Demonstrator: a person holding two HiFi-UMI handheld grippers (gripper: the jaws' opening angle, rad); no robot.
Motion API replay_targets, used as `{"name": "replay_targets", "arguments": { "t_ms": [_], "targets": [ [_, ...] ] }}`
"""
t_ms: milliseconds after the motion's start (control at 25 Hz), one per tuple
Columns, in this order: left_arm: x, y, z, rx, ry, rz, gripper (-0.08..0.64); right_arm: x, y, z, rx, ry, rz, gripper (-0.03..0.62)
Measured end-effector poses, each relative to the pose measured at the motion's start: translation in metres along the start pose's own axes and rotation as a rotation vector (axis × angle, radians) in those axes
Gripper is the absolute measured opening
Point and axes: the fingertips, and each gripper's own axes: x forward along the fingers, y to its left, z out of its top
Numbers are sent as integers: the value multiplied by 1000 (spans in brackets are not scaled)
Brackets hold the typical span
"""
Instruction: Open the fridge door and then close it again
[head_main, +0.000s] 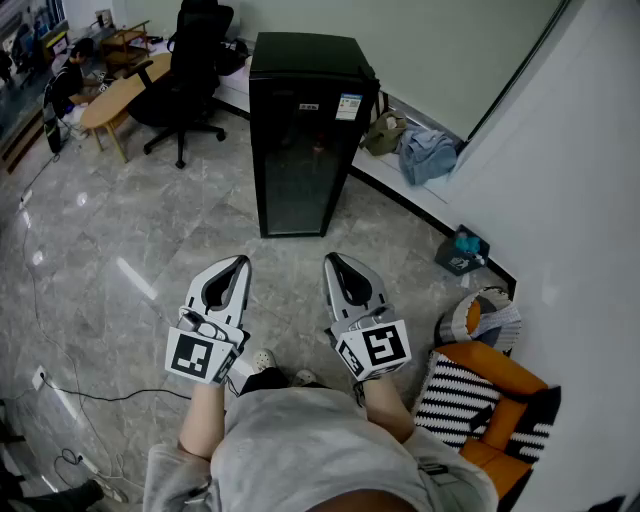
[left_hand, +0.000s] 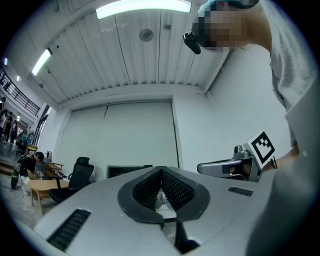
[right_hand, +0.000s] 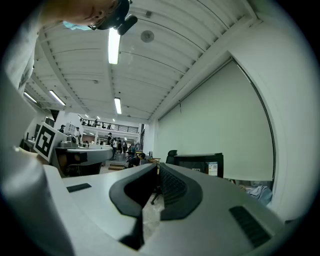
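Left gripper (left_hand: 161, 171), fingers (left_hand: 177, 190) closed together and empty, faces the fridge (left_hand: 122, 171)

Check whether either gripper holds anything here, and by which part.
Nothing is held. The left gripper and the right gripper are both shut with nothing between their jaws, well short of the fridge, whose door is closed.
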Motion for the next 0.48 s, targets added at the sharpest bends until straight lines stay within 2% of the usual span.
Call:
{"name": "replay_targets", "arguments": {
  "t_ms": [320,480],
  "targets": [
    [12,24,11,-15,-58,12,15,23,3,-1,-5,7,-10,25],
    [17,38,9,-15,-55,9,15,37,4,-3,-8,13,-18,26]
  ]
}}
